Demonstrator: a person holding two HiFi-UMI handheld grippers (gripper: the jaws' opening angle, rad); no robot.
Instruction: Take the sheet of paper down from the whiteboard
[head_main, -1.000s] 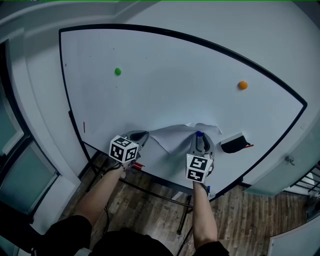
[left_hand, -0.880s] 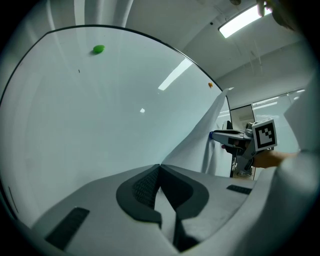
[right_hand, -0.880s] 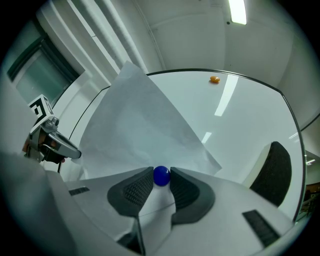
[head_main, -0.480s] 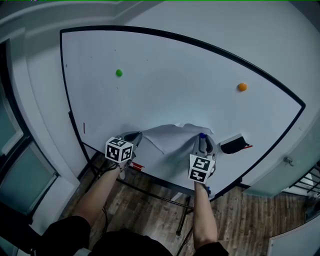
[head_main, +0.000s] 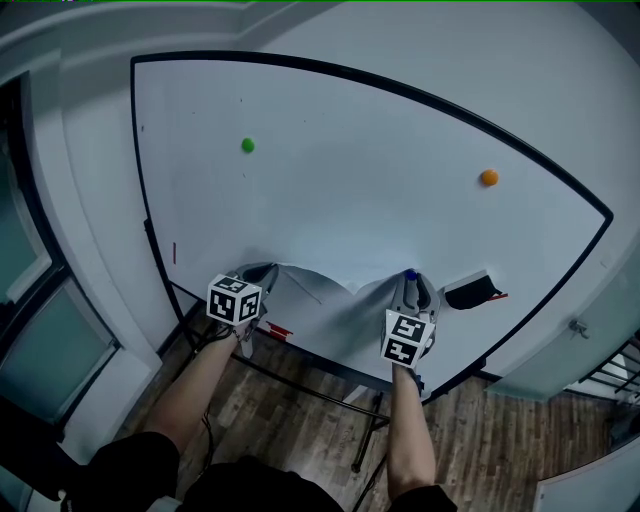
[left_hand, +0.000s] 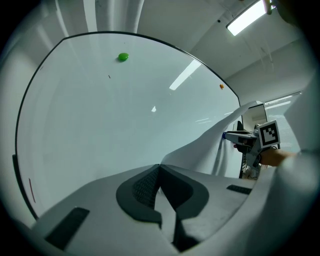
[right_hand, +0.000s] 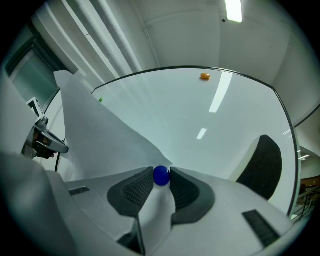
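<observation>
The white sheet of paper (head_main: 325, 300) hangs slack between my two grippers, low on the whiteboard (head_main: 350, 170). My left gripper (head_main: 262, 271) is shut on the sheet's left edge; in the left gripper view its jaws (left_hand: 159, 167) pinch the paper (left_hand: 210, 150), which stretches off toward the right gripper (left_hand: 235, 136). My right gripper (head_main: 410, 284) is shut on a blue ball magnet (head_main: 410, 274). In the right gripper view the magnet (right_hand: 161, 176) sits between the pads, and the paper (right_hand: 95, 135) runs down through the jaws and away to the left.
A green magnet (head_main: 247, 145) and an orange magnet (head_main: 489, 177) cling to the board higher up. A black eraser (head_main: 468, 291) sticks to the board just right of my right gripper. A red marker (head_main: 278, 330) lies on the ledge, with the board's stand and wooden floor below.
My left gripper has shifted left and slightly down with the paper's edge. The sheet's top has sunk and now sags between the grippers. The right gripper has stayed put.
</observation>
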